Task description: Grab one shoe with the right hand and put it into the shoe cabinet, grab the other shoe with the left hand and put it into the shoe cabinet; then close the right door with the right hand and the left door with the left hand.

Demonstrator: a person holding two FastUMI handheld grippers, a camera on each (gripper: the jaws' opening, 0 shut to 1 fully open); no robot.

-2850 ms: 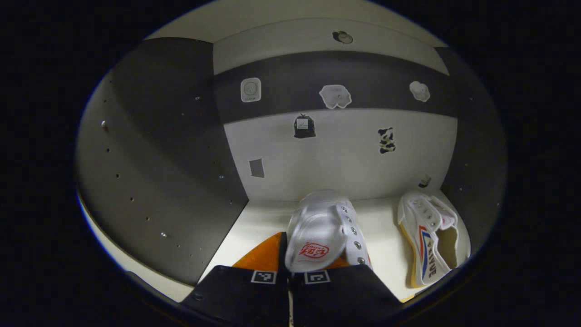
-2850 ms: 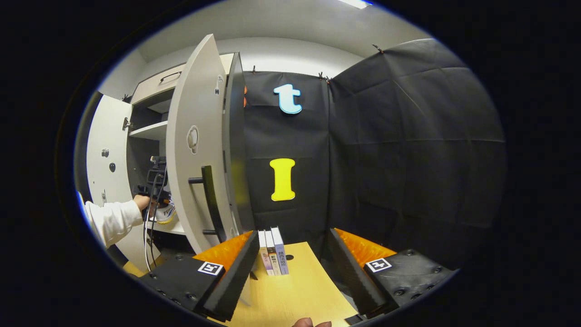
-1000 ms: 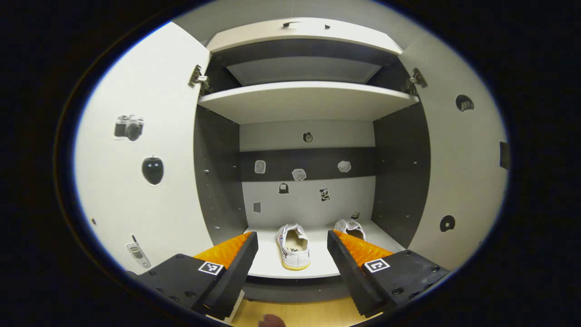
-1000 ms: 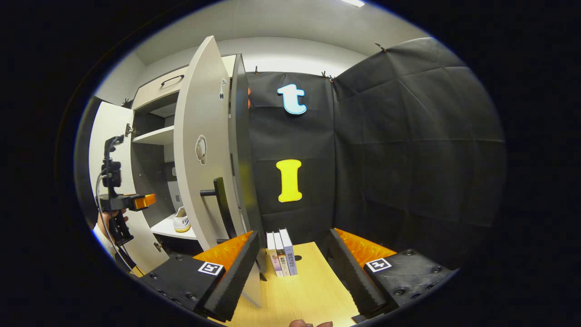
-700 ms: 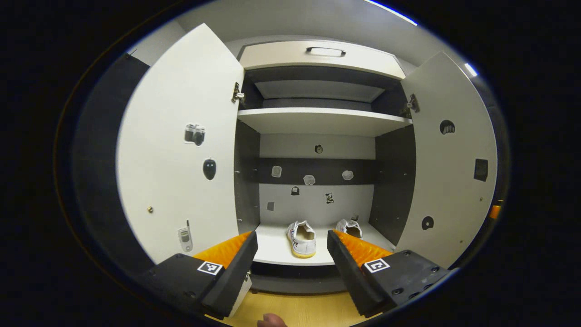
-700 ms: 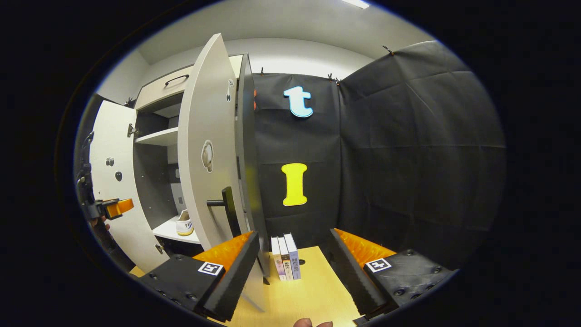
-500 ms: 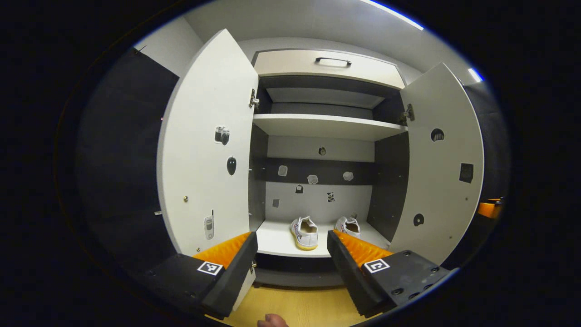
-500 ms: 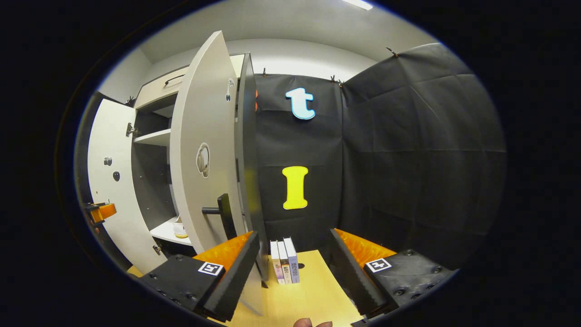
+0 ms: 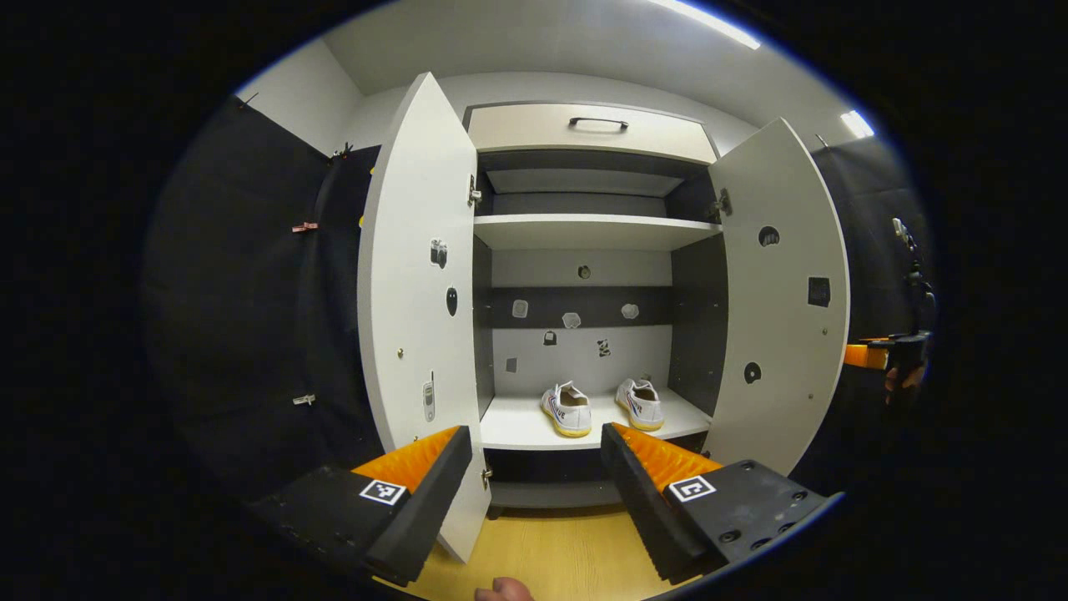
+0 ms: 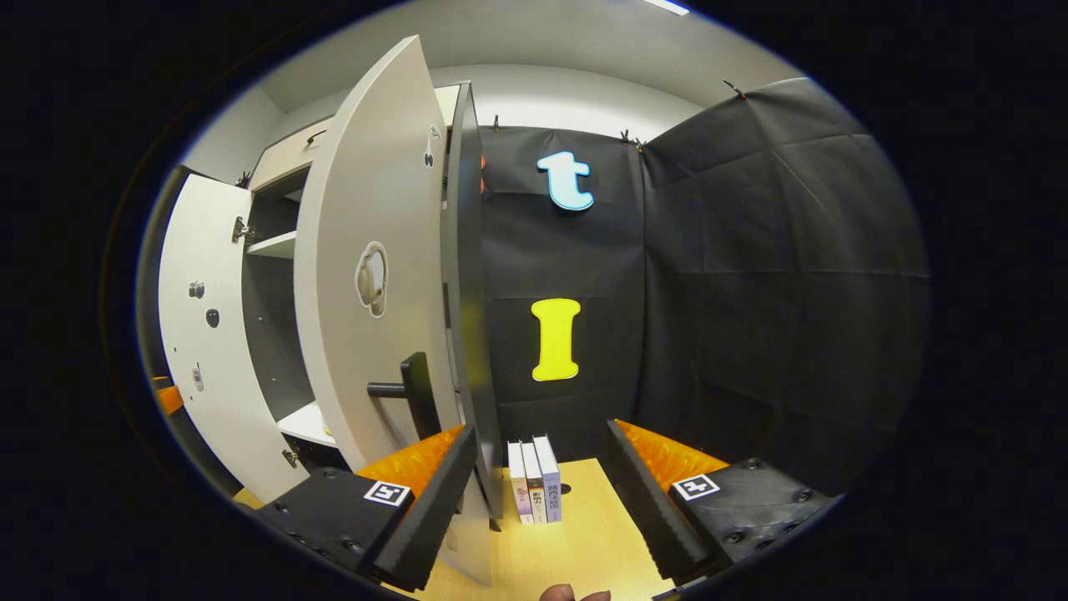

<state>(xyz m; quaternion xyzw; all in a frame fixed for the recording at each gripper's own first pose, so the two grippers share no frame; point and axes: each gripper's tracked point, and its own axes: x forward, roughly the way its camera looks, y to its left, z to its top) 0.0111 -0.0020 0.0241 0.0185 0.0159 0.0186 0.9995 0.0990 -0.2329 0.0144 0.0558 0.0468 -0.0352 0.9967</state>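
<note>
Inside, two white shoes [image 9: 602,407] sit side by side.

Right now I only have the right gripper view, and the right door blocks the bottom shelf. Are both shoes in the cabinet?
Observer: Yes. The left gripper view shows one shoe and the other shoe on the bottom shelf, side by side and apart.
Reviewer: Is the left gripper holding anything?
Observer: No. The left gripper has its fingers spread wide, with nothing between them.
Reviewer: Where is the right gripper relative to the right door?
Observer: The right gripper is on the outer side of the right door, which stands open.
</note>
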